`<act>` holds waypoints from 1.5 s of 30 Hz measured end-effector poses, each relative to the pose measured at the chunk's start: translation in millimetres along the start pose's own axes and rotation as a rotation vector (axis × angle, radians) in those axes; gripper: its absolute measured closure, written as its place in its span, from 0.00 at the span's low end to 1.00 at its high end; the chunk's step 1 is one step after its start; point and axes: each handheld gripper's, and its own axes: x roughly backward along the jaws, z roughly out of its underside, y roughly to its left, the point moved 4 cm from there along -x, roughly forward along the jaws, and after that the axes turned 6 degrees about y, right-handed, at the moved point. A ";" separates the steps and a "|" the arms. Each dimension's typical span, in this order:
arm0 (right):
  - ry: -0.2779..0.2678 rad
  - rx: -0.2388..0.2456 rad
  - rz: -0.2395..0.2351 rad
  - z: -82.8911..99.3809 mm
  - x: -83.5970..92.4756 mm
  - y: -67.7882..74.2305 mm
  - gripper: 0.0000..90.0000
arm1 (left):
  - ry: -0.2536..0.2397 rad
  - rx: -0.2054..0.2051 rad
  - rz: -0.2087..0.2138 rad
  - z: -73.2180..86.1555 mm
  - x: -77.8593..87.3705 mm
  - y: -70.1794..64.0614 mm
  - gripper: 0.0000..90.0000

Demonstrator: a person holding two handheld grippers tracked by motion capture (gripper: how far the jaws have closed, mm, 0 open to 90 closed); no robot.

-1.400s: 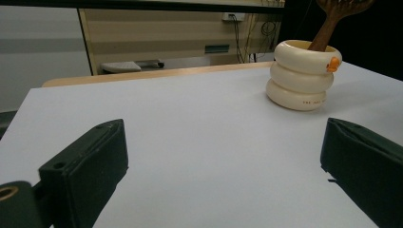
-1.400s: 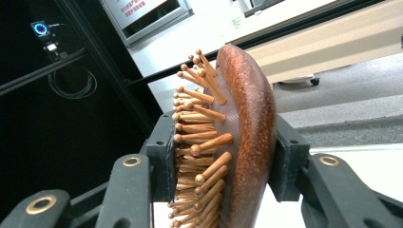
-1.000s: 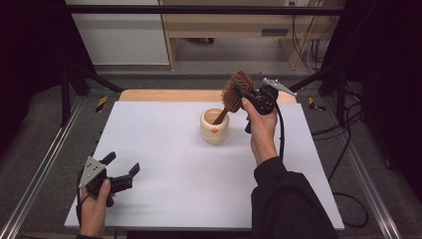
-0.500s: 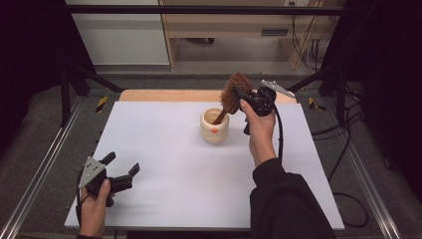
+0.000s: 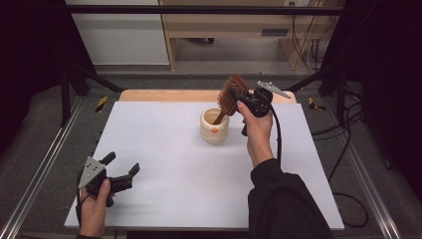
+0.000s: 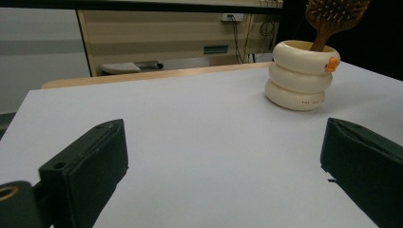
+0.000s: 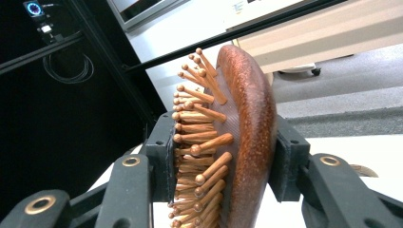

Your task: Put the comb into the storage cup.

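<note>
High view: the right gripper (image 5: 238, 94) has its jaws clamped across the wooden hairbrush (image 5: 232, 93) head, whose handle slants down from the jaws into the cream cup (image 5: 214, 127). The left gripper (image 5: 122, 172), jaws apart and empty, sits well away from it on the surface (image 5: 164, 164).

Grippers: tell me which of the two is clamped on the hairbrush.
The right gripper, raised above the cream cup, pinches the wooden hairbrush head; the left gripper stands open near the table's front corner.

Behind the far edge of the white table (image 5: 164, 199) stand a white cabinet (image 5: 119, 40) and a wooden desk (image 5: 239, 25) on grey floor (image 5: 219, 67), with dark curtains (image 5: 30, 59) at both sides.
</note>
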 end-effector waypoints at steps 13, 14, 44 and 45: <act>0.003 -0.004 -0.002 1.2 -3.0 1.2 0.59 | 0.002 0.003 0.007 0.2 -0.9 -0.4 0.02; 0.004 -0.005 0.000 1.5 -2.9 0.9 0.59 | 0.002 0.001 0.002 0.0 -0.6 0.0 0.02; 0.017 -0.022 0.006 13.8 -6.9 -6.7 0.58 | 0.001 0.001 -0.001 -0.1 -0.4 0.1 0.02; 0.018 -0.025 0.007 14.1 -7.0 -6.8 0.58 | 0.000 0.001 -0.001 -0.2 -0.3 0.1 0.02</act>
